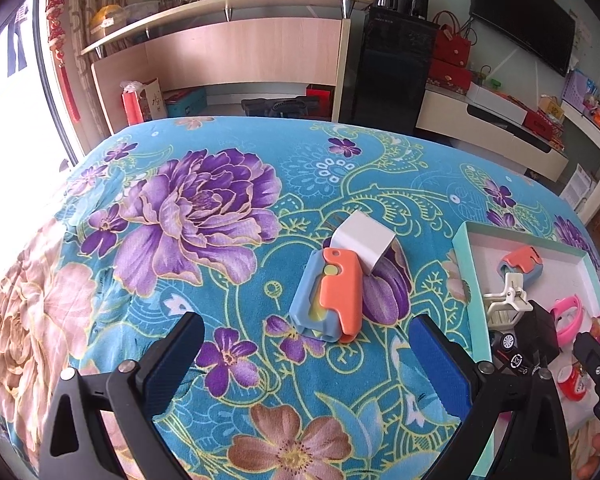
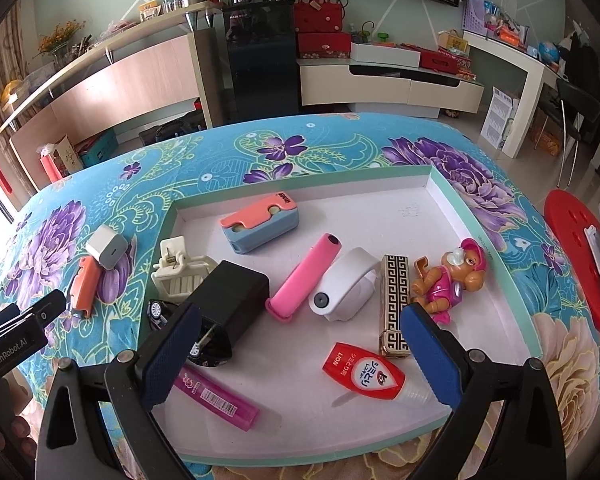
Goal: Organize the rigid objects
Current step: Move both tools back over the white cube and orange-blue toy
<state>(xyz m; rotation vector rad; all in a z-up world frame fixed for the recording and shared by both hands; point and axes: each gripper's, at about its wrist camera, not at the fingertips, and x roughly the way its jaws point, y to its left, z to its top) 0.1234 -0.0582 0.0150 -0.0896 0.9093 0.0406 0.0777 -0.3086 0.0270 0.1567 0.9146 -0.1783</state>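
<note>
Both grippers stand wide open and hold nothing. The left gripper (image 1: pixel 312 344) hovers over the cloth (image 1: pixel 180 280), where an orange-and-blue toy (image 1: pixel 328 292) lies touching a white charger (image 1: pixel 366 242). The right gripper (image 2: pixel 300 344) hangs above the tray (image 2: pixel 480 216), which holds a black adapter (image 2: pixel 232 296), a pink tube (image 2: pixel 306 274), a red bottle (image 2: pixel 362 372) and what looks like a toy car (image 2: pixel 156 312), half hidden.
</note>
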